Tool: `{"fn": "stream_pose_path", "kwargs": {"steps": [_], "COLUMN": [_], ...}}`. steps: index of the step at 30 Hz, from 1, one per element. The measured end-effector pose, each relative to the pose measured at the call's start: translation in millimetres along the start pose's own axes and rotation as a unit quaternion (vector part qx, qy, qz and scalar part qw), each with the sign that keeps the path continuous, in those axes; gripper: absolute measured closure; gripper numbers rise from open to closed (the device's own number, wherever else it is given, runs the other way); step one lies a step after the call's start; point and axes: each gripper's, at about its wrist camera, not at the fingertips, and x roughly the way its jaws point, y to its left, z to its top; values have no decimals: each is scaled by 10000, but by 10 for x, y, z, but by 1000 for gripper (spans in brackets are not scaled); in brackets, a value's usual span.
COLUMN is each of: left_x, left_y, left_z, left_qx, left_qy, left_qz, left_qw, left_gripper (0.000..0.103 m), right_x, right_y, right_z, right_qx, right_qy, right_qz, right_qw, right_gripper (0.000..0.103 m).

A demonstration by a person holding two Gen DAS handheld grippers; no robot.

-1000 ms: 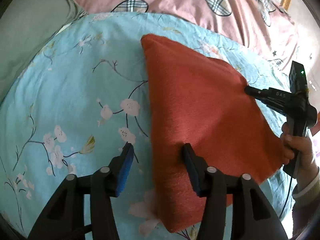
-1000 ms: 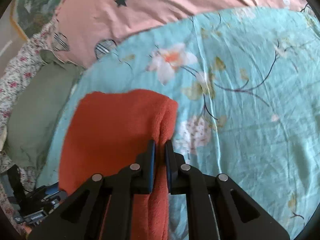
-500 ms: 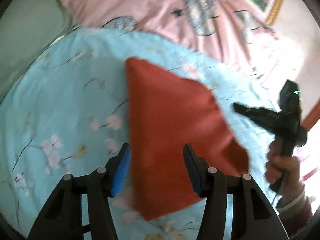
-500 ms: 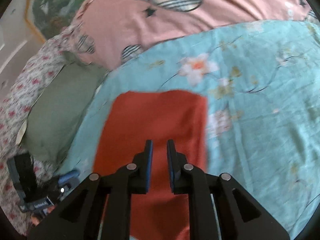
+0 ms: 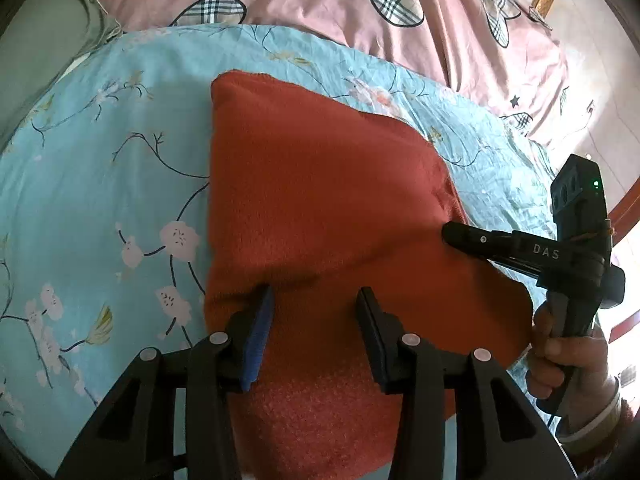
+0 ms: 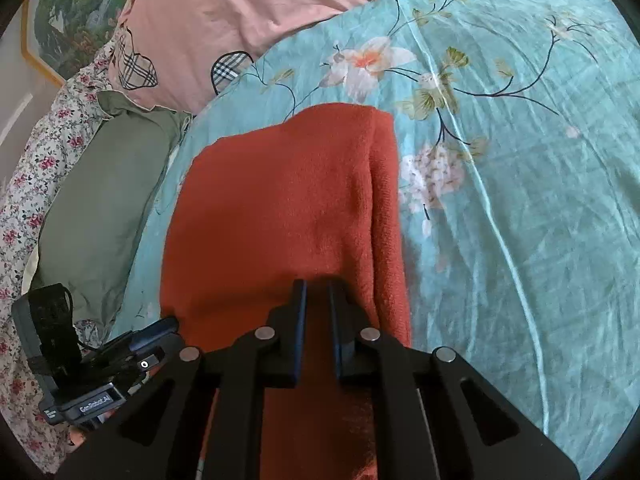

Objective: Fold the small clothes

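Note:
A rust-red fleece cloth [image 5: 320, 200] lies folded on the blue floral bedsheet [image 5: 100, 160]. My left gripper [image 5: 314, 300] is open, its jaws straddling the cloth's near part just above it. My right gripper [image 5: 450, 232] shows at the right in the left wrist view, tips on the cloth's right edge. In the right wrist view the cloth [image 6: 280, 200] fills the middle, a doubled fold along its right side. My right gripper [image 6: 317, 286] has a narrow gap between its jaws, over the cloth's near edge; no cloth shows between them.
A pink quilt [image 5: 360, 12] with plaid hearts lies beyond the sheet. A green pillow [image 6: 100, 200] and a floral fabric [image 6: 32, 200] lie at the left. A framed picture [image 6: 68, 12] stands at the far left. The left gripper's body [image 6: 92, 364] shows low left.
Both grippers lifted away half a second ago and have come back down onto the cloth. The left gripper now sits over the cloth instead of across its left edge.

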Motion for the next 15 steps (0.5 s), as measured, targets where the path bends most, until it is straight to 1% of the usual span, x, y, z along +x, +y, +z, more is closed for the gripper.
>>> {"fn": "stream_pose_path", "kwargs": {"steps": [3, 7, 8, 9, 10, 12, 14, 15], "left_x": [-126, -349, -386, -413, -416, -381, -351, -360], "left_y": [-50, -83, -92, -105, -121, -146, -165, -177], "left_z": [-67, -283, -333, -381, -433, -505, -562, -590], "left_qx": [24, 25, 45, 71, 116, 220, 305, 330], "left_qy": [-19, -135, -176, -193, -182, -121, -51, -47], "left_qz": [-8, -49, -35, -32, -6, 133, 256, 300], "left_qw": [10000, 9999, 9998, 9998, 9998, 9996, 9992, 9990], "left_gripper": [58, 53, 50, 47, 47, 47, 47, 47], "right_x": [-141, -387, -414, -444, -450, -440, -481, -523], "right_y": [66, 173, 172, 162, 122, 22, -15, -7], "right_z": [-79, -385, -452, -561, -651, -747, -744, -734], "right_qx": [-152, -464, -526, -624, -666, -527, -359, -318], "right_qy": [5, -41, -38, -35, -13, 34, -24, -66], "right_qz": [-98, -99, -149, -293, -418, -344, -250, -284], "right_qw": [9998, 9989, 9985, 9976, 9969, 9980, 9990, 9991], "right_gripper": [89, 88, 88, 88, 88, 88, 88, 88]}}
